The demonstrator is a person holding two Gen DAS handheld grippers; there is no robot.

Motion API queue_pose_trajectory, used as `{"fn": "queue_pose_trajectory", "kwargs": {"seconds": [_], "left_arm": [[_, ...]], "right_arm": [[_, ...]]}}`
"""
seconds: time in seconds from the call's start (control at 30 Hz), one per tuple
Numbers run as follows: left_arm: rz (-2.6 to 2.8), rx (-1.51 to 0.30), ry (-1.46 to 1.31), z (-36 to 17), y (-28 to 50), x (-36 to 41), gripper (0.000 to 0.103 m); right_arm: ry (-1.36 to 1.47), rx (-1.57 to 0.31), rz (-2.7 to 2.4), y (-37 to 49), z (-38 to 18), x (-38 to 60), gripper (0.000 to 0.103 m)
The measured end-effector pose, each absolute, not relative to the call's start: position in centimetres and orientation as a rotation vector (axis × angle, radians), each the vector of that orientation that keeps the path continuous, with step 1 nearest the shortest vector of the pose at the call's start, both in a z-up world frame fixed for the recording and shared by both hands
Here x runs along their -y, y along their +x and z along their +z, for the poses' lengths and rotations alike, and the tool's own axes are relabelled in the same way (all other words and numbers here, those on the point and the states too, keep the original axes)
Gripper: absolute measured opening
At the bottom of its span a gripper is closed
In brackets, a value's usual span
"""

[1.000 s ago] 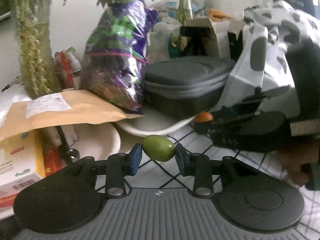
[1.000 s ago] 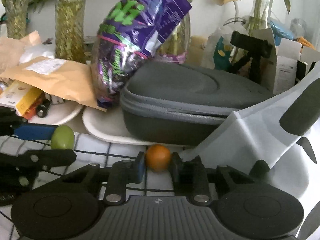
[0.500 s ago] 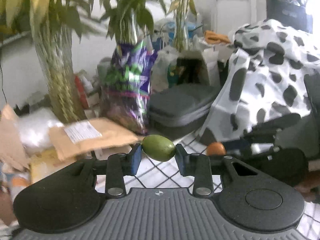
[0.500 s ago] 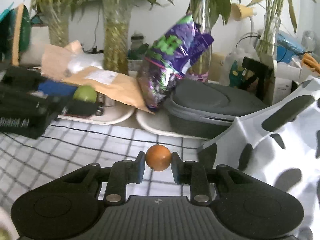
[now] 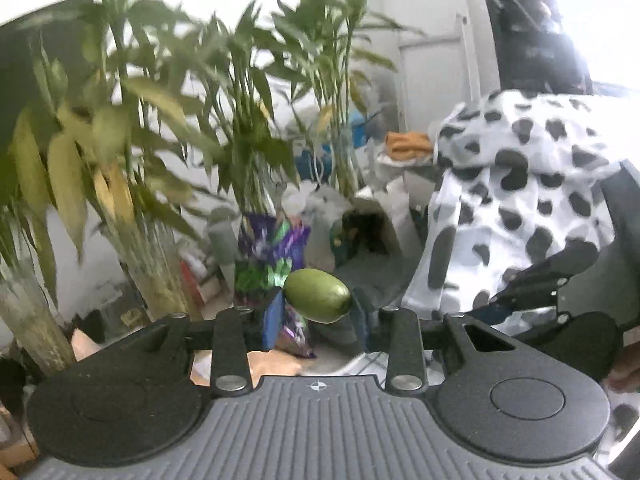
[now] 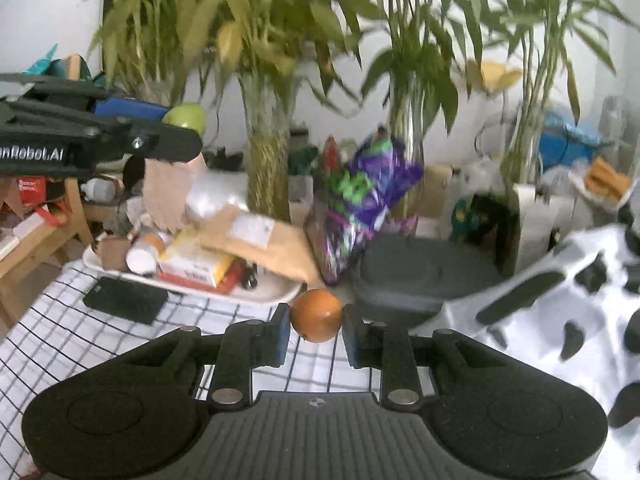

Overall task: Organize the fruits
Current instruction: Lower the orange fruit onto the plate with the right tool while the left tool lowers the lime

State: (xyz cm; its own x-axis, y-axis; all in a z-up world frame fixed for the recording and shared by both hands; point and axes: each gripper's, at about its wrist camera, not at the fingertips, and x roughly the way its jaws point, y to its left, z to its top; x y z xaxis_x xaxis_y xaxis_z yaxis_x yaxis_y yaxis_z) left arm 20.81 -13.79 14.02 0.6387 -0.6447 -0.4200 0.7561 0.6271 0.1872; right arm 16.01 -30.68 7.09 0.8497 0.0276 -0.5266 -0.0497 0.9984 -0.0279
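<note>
Both grippers have risen since a second ago, and the table clutter that filled the views now sits low under tall leafy plants against a white wall. A checked cloth covers the table; a cow-print fabric drapes the right side. At the table's back edge lie a grey case, a purple bag standing beside it, a white tray heaped with boxes and a brown envelope, and a black phone just in front. The left gripper is clamped on a green fruit, held aloft before the plants. The right gripper pinches an orange above the cloth.
</note>
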Motion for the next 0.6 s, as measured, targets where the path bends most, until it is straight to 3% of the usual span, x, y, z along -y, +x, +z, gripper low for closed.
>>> {"fn": "queue_pose_trajectory", "kwargs": {"seconds": [0.23, 0.6], "left_arm": [[-0.825, -0.318, 0.332, 17.6, 18.0, 12.5, 0.034], [-0.819, -0.435, 0.308, 14.0, 12.0, 9.0, 0.034]], "right_arm": [[-0.03, -0.54, 0.106, 13.3, 10.6, 29.8, 0.028], [-0.038, -0.585, 0.257, 7.5, 8.9, 25.7, 0.028]]}}
